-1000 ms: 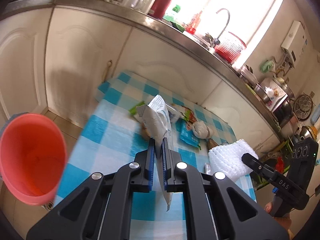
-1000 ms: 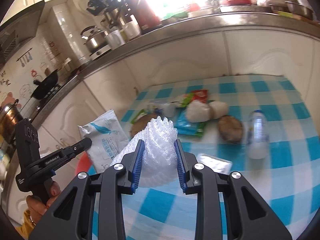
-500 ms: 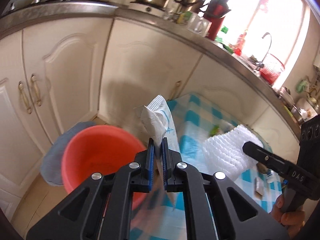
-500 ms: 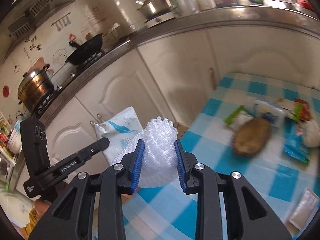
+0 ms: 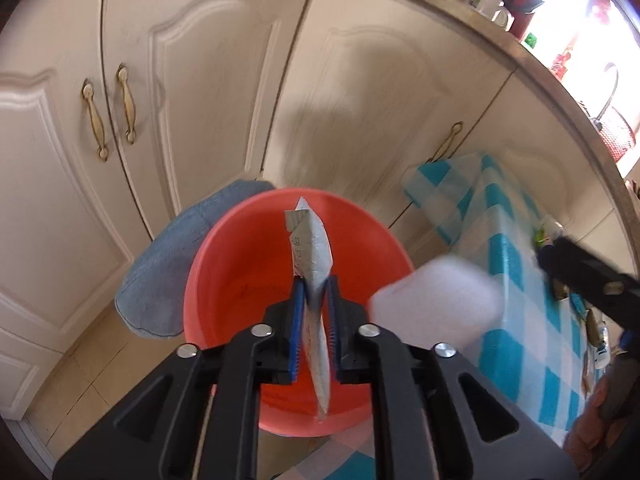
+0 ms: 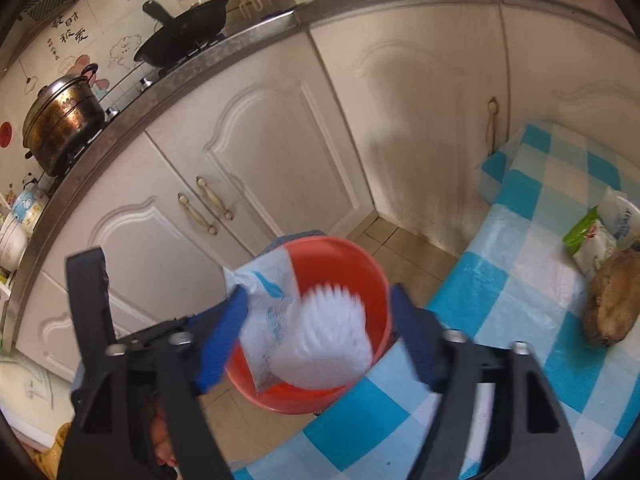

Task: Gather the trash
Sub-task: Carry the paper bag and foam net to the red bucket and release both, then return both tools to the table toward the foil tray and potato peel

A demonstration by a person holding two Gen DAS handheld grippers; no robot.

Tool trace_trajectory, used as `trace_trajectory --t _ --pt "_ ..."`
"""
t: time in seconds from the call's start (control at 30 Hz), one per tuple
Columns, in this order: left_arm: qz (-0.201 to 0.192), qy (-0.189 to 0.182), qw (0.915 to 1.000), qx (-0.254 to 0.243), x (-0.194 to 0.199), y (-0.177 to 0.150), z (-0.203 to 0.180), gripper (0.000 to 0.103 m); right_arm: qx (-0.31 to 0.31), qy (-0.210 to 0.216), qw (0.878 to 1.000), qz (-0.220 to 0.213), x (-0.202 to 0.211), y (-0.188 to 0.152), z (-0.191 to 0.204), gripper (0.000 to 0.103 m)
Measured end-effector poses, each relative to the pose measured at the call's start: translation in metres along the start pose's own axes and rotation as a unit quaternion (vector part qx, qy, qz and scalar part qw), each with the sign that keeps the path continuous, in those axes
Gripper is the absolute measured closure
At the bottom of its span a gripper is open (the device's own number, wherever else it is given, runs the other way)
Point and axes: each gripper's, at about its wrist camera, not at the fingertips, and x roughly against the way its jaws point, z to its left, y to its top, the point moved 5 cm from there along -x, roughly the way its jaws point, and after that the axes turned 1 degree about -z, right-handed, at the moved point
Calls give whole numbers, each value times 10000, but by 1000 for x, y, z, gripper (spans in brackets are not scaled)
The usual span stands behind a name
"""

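Observation:
A red bucket [image 5: 240, 264] stands on the floor by the white cabinets; it also shows in the right wrist view [image 6: 352, 256]. My left gripper [image 5: 315, 304] is over the bucket, shut on a white plastic packet [image 5: 316, 248] with blue print, which also shows in the right wrist view [image 6: 264, 300]. My right gripper [image 6: 320, 340] is wide open over the bucket's rim. The white foam net [image 6: 328, 344] is blurred between its fingers, free of them, above the bucket. It shows as a white blur in the left wrist view [image 5: 436, 304].
A table with a blue-and-white checked cloth [image 6: 520, 320] is right of the bucket, holding a green packet [image 6: 588, 236] and a brown lump [image 6: 612, 304]. A blue cloth [image 5: 168, 272] lies behind the bucket. White cabinet doors [image 5: 200, 100] stand close behind.
Both grippers swung left from the table to above the bucket. My right gripper opened and let go of the foam net, which is dropping. The left still holds the packet.

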Motion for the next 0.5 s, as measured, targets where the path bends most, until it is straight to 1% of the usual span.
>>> trace_trajectory --t 0.03,0.07,0.1,0.13,0.17,0.2,0.23,0.33,0.43,0.5 --pt "4 10 10000 55 -2 -1 4 67 -50 74 9999 -86 6 1 -1 17" --pt "-14 61 10000 72 -3 -2 8 58 -91 92 9998 -142 9 1 -2 17" --pt "-42 137 9999 79 -2 -2 10 42 -145 38 9996 -223 15 1 -5 15" --pt "-153 231 9996 85 1 -2 14 39 -195 -14 9994 -299 21 1 -7 15" --pt "-252 223 9994 83 4 -3 15 37 -231 -30 9991 -365 26 2 -9 15" --pt "-323 174 9993 84 8 -4 16 31 -275 -34 9987 -439 33 1 -11 15" --pt "-392 146 9991 89 13 -4 17 23 -326 -53 9980 -533 42 -1 -15 15" --pt "-626 46 9980 53 30 -5 17 22 -450 -227 9962 -705 67 -13 -27 14" --pt "-1028 -83 9946 -85 55 -7 10 19 -520 -482 9940 -832 90 -29 -37 13" --pt "-1267 -299 9913 -183 74 -8 3 18 -515 -649 9923 -926 107 -44 -42 13"
